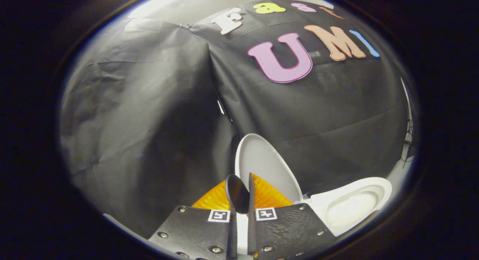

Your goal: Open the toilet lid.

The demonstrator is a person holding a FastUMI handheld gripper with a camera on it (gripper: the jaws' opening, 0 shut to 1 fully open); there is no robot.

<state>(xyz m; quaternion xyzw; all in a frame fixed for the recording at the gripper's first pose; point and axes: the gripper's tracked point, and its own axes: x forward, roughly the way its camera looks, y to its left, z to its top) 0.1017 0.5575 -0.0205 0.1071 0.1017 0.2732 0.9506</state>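
Note:
The white toilet lid (267, 166) stands raised, nearly upright, against the black cloth wall. Its near edge runs down between my fingers, and a white strip of it shows in the narrow gap between them. My gripper (243, 181) is closed to that gap, with a finger on each side of the lid's rim. To the right of the lid and lower down, the white seat and bowl (351, 204) lie uncovered.
The black cloth wall (149, 121) hangs close behind the toilet and folds round on the left. A pale strip of floor (398, 170) shows past the bowl at the right.

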